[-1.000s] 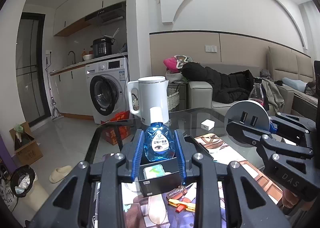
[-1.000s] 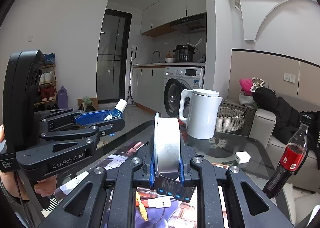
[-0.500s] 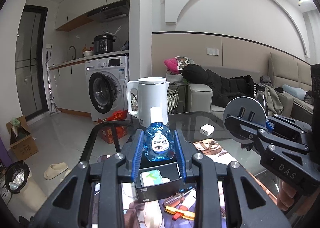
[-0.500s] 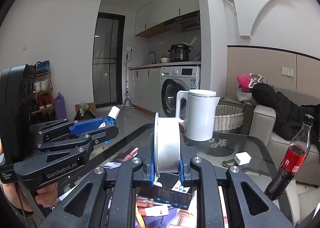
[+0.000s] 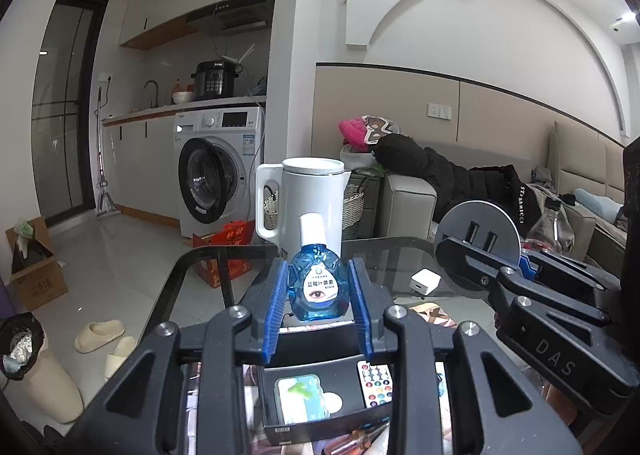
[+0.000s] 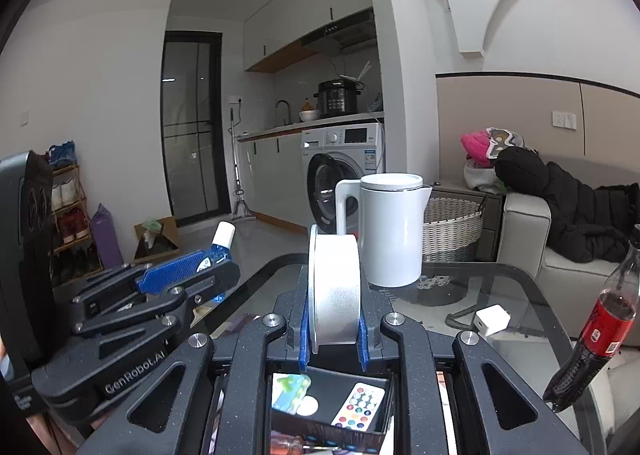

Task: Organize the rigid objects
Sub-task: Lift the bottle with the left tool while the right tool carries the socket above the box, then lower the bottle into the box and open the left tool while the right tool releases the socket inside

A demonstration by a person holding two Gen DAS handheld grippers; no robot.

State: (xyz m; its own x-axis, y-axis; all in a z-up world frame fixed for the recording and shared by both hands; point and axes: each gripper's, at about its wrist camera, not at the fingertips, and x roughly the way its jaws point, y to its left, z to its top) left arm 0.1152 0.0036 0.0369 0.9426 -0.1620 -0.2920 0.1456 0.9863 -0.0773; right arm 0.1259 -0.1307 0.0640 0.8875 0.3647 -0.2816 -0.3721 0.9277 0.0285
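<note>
Right now I have both grippers loaded above the glass worktop (image 5: 400,263). My left gripper (image 5: 318,297) is clamped on a small blue eye-drop bottle (image 5: 316,289), upright, pads on its two faceted flanks, white cap on top and an eye printed on the label. I judge it light, stiff and a bit slick, so the wide belly is the place to hold, not the narrow neck. My right gripper (image 6: 334,329) is clamped across the flat faces of a silver disc-shaped hub (image 6: 335,287), held on edge; from the left camera it shows two slots in its round face. It looks rigid, smooth, probably heavier than the bottle, and liable to roll if set down on its rim. Below both sits the black open box (image 6: 344,433), already holding a small remote (image 6: 358,405) and a green-and-blue pack (image 6: 290,393).
</note>
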